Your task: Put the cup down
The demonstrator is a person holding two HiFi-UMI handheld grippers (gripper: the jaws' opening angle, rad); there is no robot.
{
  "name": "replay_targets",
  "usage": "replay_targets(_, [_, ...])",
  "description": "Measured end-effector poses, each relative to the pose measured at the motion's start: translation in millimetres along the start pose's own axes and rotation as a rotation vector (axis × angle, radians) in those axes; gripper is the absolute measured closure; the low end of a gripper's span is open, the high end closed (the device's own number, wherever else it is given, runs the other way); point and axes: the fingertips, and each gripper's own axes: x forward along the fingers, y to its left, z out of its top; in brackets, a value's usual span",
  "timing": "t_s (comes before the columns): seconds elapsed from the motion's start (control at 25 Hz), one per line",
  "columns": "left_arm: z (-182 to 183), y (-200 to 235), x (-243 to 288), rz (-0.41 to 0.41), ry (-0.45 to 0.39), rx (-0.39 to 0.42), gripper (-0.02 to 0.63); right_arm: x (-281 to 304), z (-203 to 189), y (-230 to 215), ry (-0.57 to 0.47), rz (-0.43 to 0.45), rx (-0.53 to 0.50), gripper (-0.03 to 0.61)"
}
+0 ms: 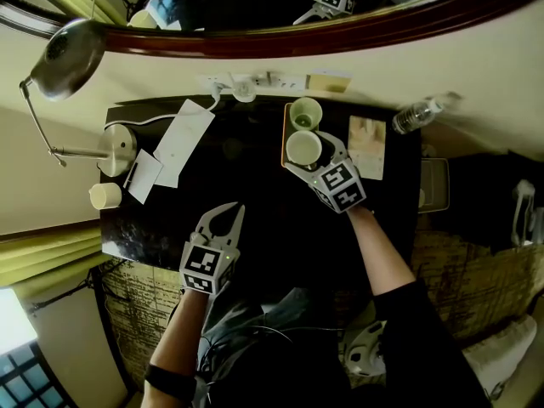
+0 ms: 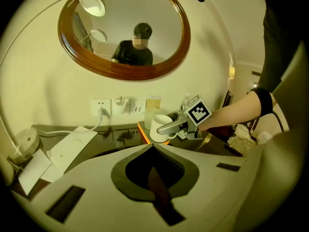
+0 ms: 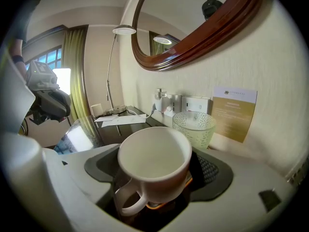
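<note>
Left gripper [image 1: 231, 212], jaws together and empty, hovers over the dark table [image 1: 263, 195]. Farther on, the right gripper [image 1: 311, 153] stands spread wide round the cup [image 1: 303, 148], not pressing it. The cup is upright on the orange tray [image 1: 286, 143], with a glass [image 1: 305, 113] just behind.

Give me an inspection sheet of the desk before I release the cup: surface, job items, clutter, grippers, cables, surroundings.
Surface: dark glossy desk, reflective.
Job's things: white ceramic mug upright on the orange tray, next to a green textured glass cup.
Clutter: white paper sheets, a small cream cup and a metal lamp base at left; a tan sheet and a clear plastic water bottle at right.
Grippers: left gripper shut, empty, over the desk; right gripper has its jaws wide around the mug; whether the pads press it is unclear.
Cables: white cable runs from the wall sockets towards the lamp base.
Surroundings: wood-framed mirror; yellow-green curtain.
</note>
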Motion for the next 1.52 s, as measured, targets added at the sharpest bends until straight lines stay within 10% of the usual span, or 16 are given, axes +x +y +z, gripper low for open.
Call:
replay_targets(0.8, [29.1, -0.2, -32.4, -0.018, -0.062, -0.018, 0.614, -136.8, 40.9, 4.4, -0.052, -0.144, 0.128, 0.159])
replay_targets(0.96, [45.0, 5.8, -40.2, -0.018, -0.079, -0.016, 0.614, -188.6, 36.4, -0.6, -0.051, -0.239, 0.177, 0.402])
replay_targets(1.16, [65.6, 7.4, -37.5, -0.046, -0.095, -0.007, 0.614, -247.2, 21.1, -9.8, -0.037, -0.353, 0.252, 0.557])
replay_targets(1.52, [87.0, 10.1, -40.0, -0.083, -0.098, 0.036, 0.614, -300.9, -24.5, 0.5, -0.008, -0.476, 0.334, 0.578])
